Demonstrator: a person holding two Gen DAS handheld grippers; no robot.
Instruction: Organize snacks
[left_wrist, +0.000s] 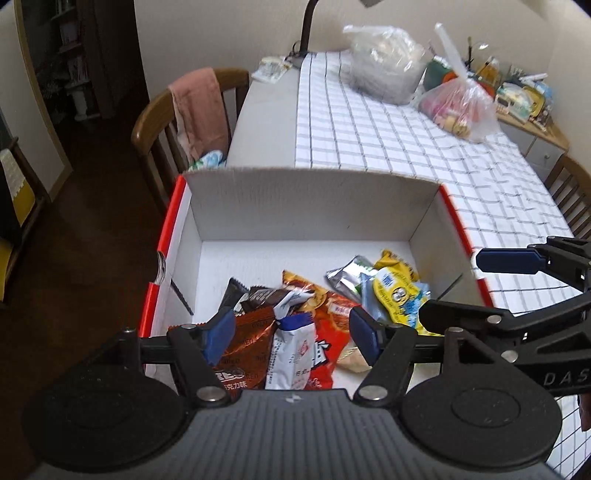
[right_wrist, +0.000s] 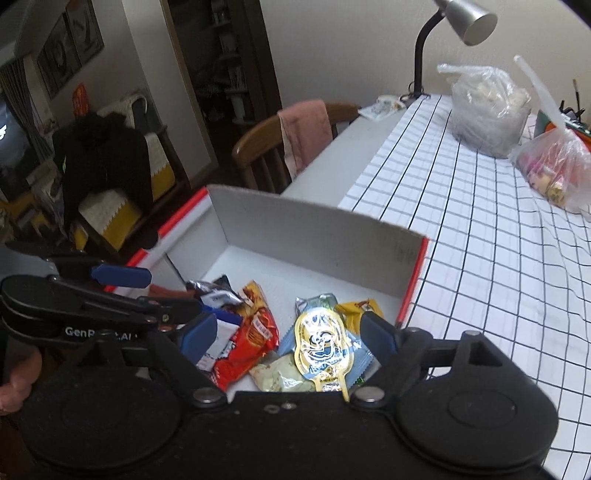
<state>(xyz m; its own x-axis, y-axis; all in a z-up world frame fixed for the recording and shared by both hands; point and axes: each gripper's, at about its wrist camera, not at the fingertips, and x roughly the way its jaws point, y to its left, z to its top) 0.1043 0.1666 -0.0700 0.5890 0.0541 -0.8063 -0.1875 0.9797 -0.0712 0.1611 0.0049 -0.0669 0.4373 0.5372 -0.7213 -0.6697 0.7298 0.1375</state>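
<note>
A white cardboard box (left_wrist: 314, 184) with a red rim stands on the table and holds several snack packets. My left gripper (left_wrist: 291, 332) hovers open over a brown chocolate packet (left_wrist: 255, 332), a white packet (left_wrist: 288, 354) and a red-orange packet (left_wrist: 325, 310); its pads touch none of them. Further right lie a silver packet (left_wrist: 347, 273) and a yellow-and-blue cartoon packet (left_wrist: 395, 291). In the right wrist view my right gripper (right_wrist: 288, 334) stands wide open above that cartoon packet (right_wrist: 321, 347), beside the red-orange packet (right_wrist: 255, 339). Each gripper shows at the other view's edge.
The box (right_wrist: 314, 229) sits at the near end of a table under a white checked cloth (left_wrist: 406, 140). Two filled plastic bags (left_wrist: 388, 62) (left_wrist: 458, 103) and a desk lamp (right_wrist: 465, 18) stand at the far end. A wooden chair (left_wrist: 192, 107) with a pink cloth stands at the left.
</note>
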